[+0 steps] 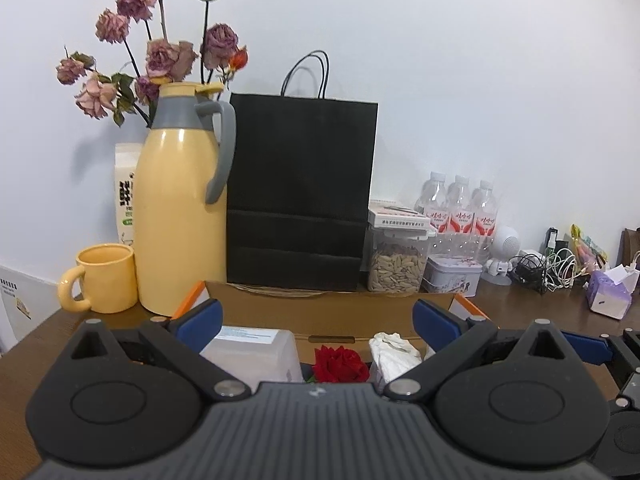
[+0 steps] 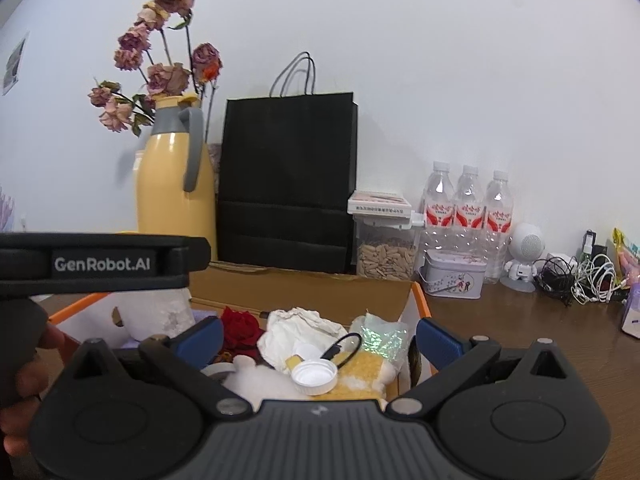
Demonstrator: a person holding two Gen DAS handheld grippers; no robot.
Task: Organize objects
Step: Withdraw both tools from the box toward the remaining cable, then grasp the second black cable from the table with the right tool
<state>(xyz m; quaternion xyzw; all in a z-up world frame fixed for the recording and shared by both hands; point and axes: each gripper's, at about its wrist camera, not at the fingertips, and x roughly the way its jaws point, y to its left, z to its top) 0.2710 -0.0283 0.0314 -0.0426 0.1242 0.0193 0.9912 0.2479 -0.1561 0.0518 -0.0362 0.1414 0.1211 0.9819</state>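
An open cardboard box (image 1: 320, 312) (image 2: 304, 284) with orange-edged flaps sits on the brown table in front of both grippers. Inside lie a red rose (image 1: 340, 364) (image 2: 240, 326), crumpled white paper (image 1: 394, 350) (image 2: 296, 330), a translucent plastic container (image 1: 254, 346), a white bottle cap (image 2: 314, 376), a black cable (image 2: 340, 350), an iridescent wrapper (image 2: 380, 338) and a yellow-and-white fuzzy thing (image 2: 360, 380). My left gripper (image 1: 318, 318) stands open over the box, nothing between its blue pads. My right gripper (image 2: 318, 340) is open too, above the clutter. The left gripper's body (image 2: 100, 262) shows at the left of the right wrist view.
Behind the box stand a yellow thermos jug (image 1: 182, 216), a yellow mug (image 1: 104, 278), dried roses (image 1: 160, 52), a black paper bag (image 1: 302, 196), a jar of seeds (image 1: 396, 260), a tin (image 1: 452, 278), three water bottles (image 1: 460, 208), a white figurine (image 2: 524, 256), tangled cables (image 2: 576, 278) and a tissue pack (image 1: 612, 292).
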